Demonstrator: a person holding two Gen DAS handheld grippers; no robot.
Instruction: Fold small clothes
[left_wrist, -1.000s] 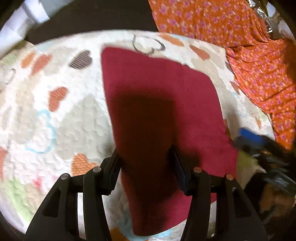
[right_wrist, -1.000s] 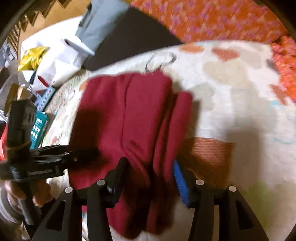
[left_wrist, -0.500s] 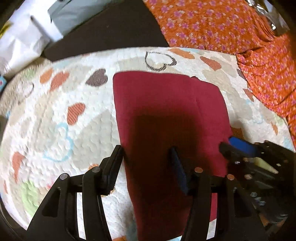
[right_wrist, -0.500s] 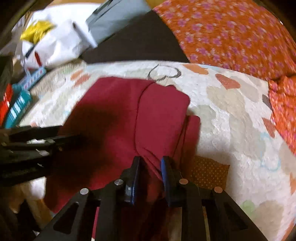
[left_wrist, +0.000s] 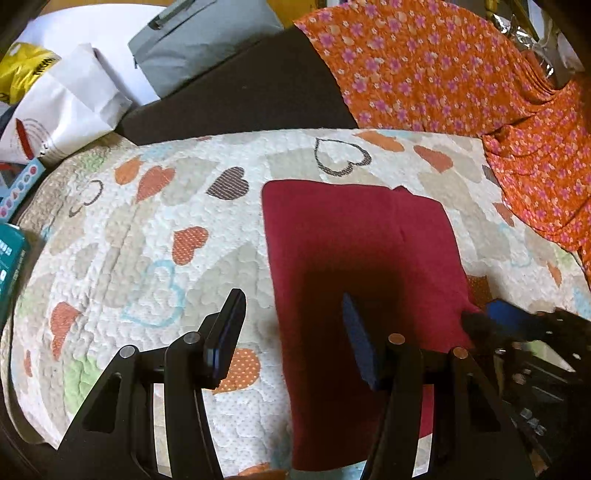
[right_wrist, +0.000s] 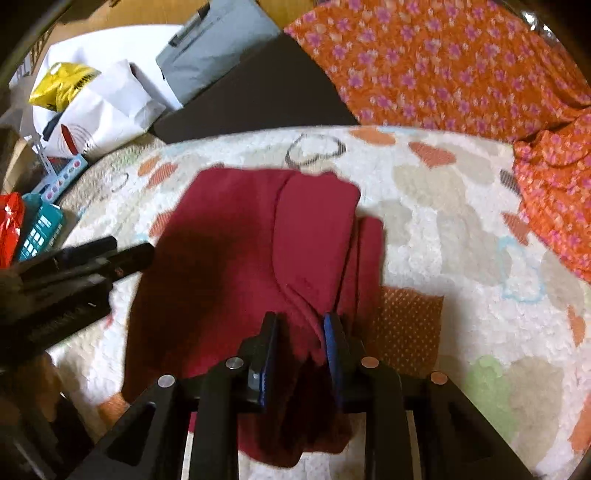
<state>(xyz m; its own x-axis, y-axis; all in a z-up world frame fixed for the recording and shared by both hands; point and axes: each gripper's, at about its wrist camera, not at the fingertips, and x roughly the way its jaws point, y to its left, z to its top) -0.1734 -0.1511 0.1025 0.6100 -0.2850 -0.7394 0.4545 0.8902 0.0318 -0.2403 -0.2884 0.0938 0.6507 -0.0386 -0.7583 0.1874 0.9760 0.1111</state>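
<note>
A dark red garment (left_wrist: 354, 258) lies partly folded on a heart-patterned quilt (left_wrist: 147, 229). My left gripper (left_wrist: 291, 317) is open and empty, above the garment's left edge. My right gripper (right_wrist: 301, 332) is shut on a fold of the red garment (right_wrist: 258, 251) near its right side, with cloth bunched between the fingers. The right gripper also shows at the right edge of the left wrist view (left_wrist: 509, 325). The left gripper shows at the left of the right wrist view (right_wrist: 74, 266).
An orange flowered cloth (left_wrist: 461, 74) lies at the back right. A dark board (left_wrist: 240, 96), a grey pouch (left_wrist: 199, 40) and white bags (left_wrist: 62, 107) lie behind the quilt. Teal boxes (right_wrist: 40, 229) sit at the left.
My right gripper closed on a fold of the red garment. Both grippers drew back from the garment, so more of the quilt and background shows.
</note>
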